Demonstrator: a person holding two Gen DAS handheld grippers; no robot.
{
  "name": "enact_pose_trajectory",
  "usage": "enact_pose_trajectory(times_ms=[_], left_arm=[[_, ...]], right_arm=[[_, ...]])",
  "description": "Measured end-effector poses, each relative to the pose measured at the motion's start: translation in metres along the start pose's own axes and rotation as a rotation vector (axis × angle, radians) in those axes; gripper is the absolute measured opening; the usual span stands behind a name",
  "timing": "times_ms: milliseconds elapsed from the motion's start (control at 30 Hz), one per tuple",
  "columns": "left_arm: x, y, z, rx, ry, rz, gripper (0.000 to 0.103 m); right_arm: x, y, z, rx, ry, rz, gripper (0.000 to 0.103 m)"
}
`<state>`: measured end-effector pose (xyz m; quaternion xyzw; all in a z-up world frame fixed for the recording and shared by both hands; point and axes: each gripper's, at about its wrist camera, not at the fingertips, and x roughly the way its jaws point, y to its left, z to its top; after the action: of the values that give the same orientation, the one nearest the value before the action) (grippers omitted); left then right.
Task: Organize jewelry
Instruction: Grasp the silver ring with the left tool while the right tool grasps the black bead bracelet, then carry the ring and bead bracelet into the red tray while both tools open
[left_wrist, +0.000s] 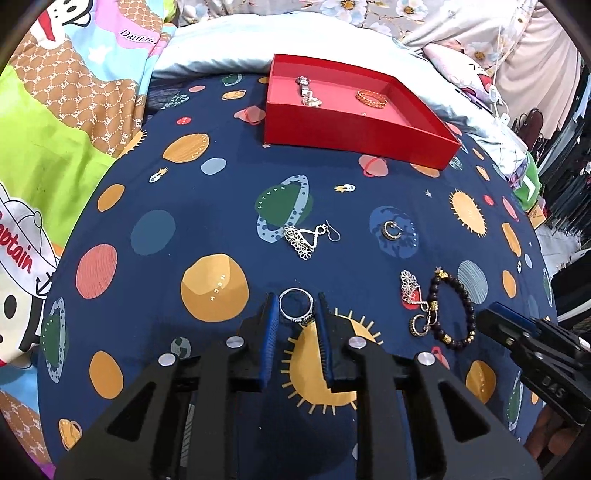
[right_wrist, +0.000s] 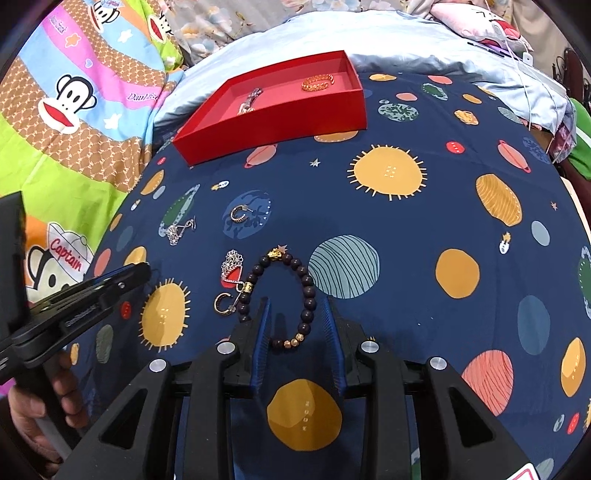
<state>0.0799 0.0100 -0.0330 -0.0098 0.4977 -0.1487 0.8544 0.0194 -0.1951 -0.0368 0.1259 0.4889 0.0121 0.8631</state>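
The left hand-held gripper is sitting low over the bed with its two blue fingers a little way apart, and a silver ring is lying between the tips. I cannot tell if the fingers are touching the ring. The right hand-held gripper is spread fairly wide over a dark bead bracelet with gold beads; part of the bracelet is lying between its fingers, not squeezed. Everything is resting on a dark blue bedsheet with planets and suns on it. Just beside the bracelet, a flowery silver earring and a small hoop earring are lying together. Farther up, another flowery earring and another hoop earring are sitting apart. At the back, a red box is holding a silver watch and a gold bangle.
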Motion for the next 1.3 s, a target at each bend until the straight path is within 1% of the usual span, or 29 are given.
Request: enact_pose_trajectory(times_ms=[167, 233, 433, 700, 1300], left_arm=[[-0.001, -0.002, -0.001, 0.003, 0.007, -0.007, 0.019], [-0.001, -0.003, -0.001, 0.004, 0.009, -0.009, 0.019], [0.001, -0.003, -0.002, 0.003, 0.015, -0.006, 0.019], [0.0, -0.004, -0.001, 0.005, 0.014, -0.008, 0.019], [-0.014, -0.007, 0.004, 0.008, -0.008, -0.025, 0.019]], right_arm=[[0.008, 0.003, 0.001, -0.029, 0.005, -0.023, 0.025], [0.011, 0.004, 0.0, -0.041, 0.01, -0.03, 0.02], [0.017, 0.003, -0.001, -0.055, 0.012, -0.054, 0.009], [0.013, -0.001, 0.001, -0.039, 0.0, -0.048, 0.007], [-0.045, 0.002, 0.025, -0.022, -0.139, -0.028, 0.007]])
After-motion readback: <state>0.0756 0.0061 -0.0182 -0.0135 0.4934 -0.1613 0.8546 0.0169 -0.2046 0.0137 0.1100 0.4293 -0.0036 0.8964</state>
